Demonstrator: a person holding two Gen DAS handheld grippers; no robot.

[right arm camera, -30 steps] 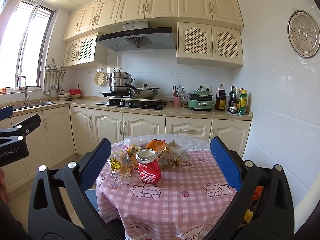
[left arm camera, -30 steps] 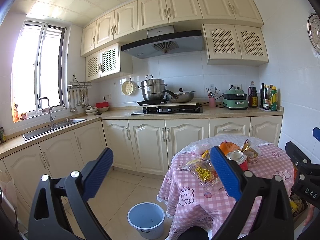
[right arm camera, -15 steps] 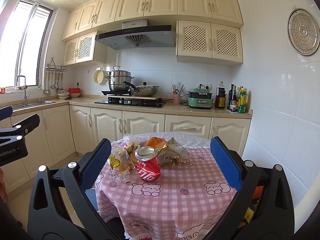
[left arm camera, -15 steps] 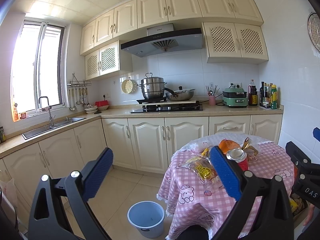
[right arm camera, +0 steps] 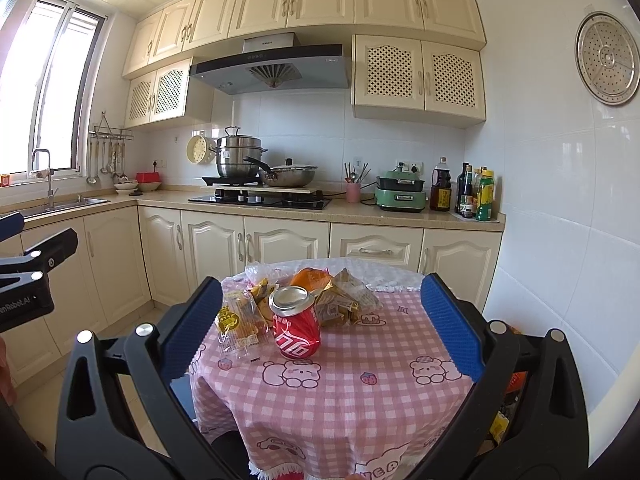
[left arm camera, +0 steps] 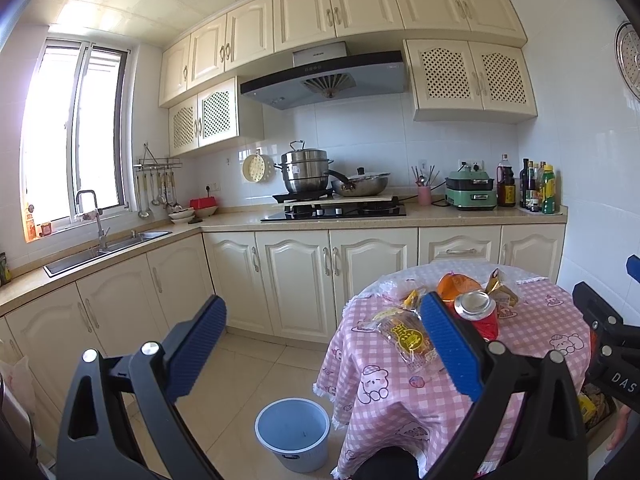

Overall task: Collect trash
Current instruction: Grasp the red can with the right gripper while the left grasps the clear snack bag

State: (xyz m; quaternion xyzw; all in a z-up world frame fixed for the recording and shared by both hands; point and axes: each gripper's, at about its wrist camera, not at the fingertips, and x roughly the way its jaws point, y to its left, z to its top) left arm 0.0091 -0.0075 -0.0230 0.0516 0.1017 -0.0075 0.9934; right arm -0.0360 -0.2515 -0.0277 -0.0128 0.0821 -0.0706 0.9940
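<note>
Standing crushed on the table (right arm camera: 360, 384), a red can (right arm camera: 295, 326) shows white lettering.

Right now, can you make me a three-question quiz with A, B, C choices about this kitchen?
1. Where is the bucket?
A. On the floor beside the table
B. In the sink
C. On the stove

2. What colour is the can?
A. Green
B. Red
C. Blue

3. How is the right claw?
A. Shut on the can
B. Shut on a wrapper
C. Open

Answers: 1 A, it stands on the tiles by the tablecloth; 2 B, its side is red; 3 C, its fingers stand wide apart, empty.
</note>
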